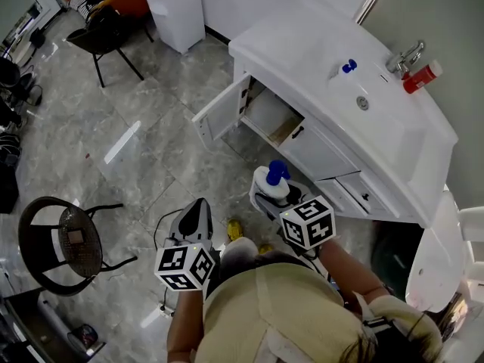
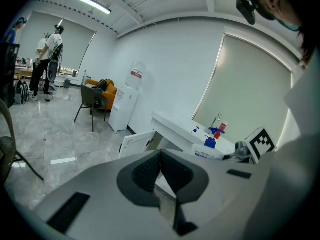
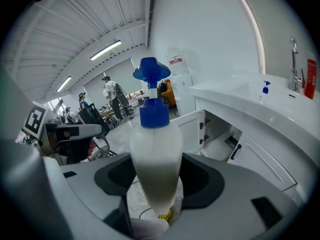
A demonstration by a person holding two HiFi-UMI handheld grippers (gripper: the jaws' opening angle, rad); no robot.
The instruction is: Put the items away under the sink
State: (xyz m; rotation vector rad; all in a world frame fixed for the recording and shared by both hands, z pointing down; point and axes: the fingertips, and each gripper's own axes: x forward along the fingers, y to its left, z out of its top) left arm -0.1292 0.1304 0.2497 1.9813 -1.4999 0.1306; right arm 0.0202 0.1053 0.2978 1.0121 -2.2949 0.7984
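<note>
Right tool (image 3: 157,186) grips the white pump bottle (image 3: 154,149) upright, above the floor, just near side of the open cabinet door (image 1: 220,112) under the sink (image 1: 393,131). Left tool (image 2: 160,165) clenched, nothing in it.

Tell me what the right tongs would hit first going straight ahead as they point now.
Probably the open cabinet door, or the opening beside it; depth is unclear. The right tongs are shut on the pump bottle, which would arrive first.
</note>
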